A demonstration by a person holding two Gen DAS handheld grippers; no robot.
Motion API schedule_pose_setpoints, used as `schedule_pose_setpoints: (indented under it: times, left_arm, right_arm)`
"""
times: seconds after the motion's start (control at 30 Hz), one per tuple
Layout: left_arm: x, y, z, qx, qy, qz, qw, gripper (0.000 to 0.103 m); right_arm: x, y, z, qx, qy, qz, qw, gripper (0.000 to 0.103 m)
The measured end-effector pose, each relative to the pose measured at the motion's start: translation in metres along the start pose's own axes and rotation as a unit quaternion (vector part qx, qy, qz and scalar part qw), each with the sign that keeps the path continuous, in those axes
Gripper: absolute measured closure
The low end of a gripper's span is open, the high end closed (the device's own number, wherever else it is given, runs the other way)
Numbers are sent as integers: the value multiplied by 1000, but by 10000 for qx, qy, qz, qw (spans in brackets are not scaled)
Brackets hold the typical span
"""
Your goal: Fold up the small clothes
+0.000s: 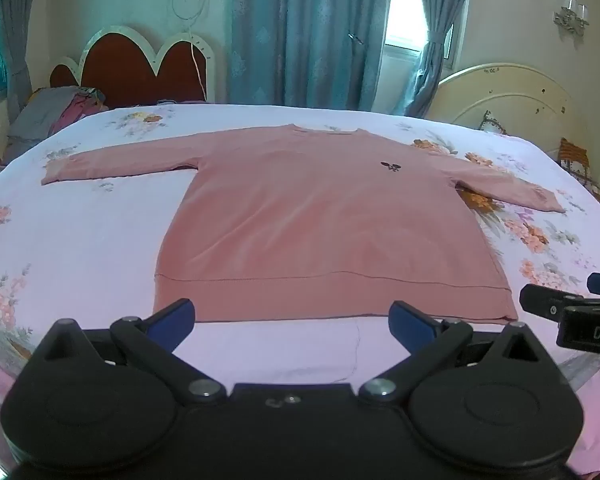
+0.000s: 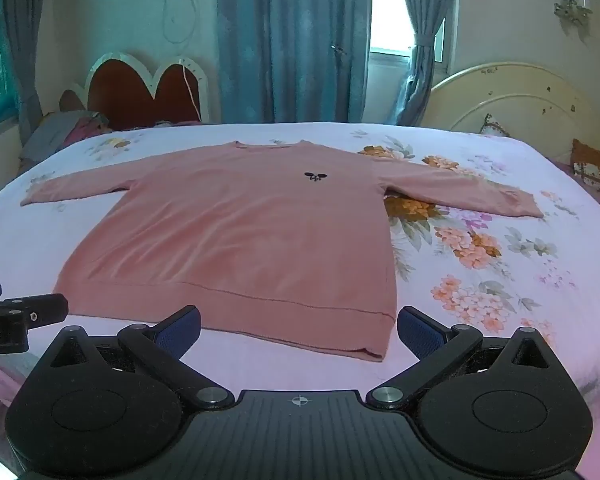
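Sweater [image 1: 324, 216], pink, lies spread flat and face up on the bed [image 1: 80, 240], neck toward the far side and hem toward the cameras, both sleeves stretched out sideways. A small dark emblem [image 1: 391, 167] sits on its chest. The bed's sheet is pale with orange and pink flowers. The left gripper [image 1: 292, 322] hovers just short of the hem, its two blue-padded fingers [image 1: 172, 320] spread wide apart and holding nothing; the gap between them frames the middle and left part of the hem band. The right gripper [image 2: 299, 330] hangs at the same near edge, fingers [image 2: 420, 332] equally wide and empty, with the hem's right corner lying between them on the sheet. Neither gripper touches the cloth as far as the views show. Each gripper shows at the edge of the other's view: the right one at the far right of the left wrist view, the left one at the far left of the right wrist view, so the two sit side by side, near each other. Beyond the bed stand a red headboard [image 1: 140, 68] with a white scalloped rim on the left and a cream headboard [image 1: 512, 96] on the right. Blue curtains [image 1: 304, 32] hang behind, with a bright window [image 1: 404, 12] between them. A heap of clothes [image 1: 56, 112] lies by the red headboard, and a wall lamp [image 1: 572, 16] hangs at upper right.
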State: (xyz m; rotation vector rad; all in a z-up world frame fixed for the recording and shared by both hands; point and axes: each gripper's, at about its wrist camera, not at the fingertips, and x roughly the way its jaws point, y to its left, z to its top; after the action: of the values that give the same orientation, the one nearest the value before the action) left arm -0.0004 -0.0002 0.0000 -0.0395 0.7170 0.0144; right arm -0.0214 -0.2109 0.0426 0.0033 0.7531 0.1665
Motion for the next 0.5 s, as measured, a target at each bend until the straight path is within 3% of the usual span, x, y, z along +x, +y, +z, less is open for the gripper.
schedule_pose_setpoints:
  times: [0.5]
  left_arm:
    - [-2,8,1,-31,-14,-8,10000,0]
  right_arm:
    - [-1,-1,0,36,6,18,10000,0]
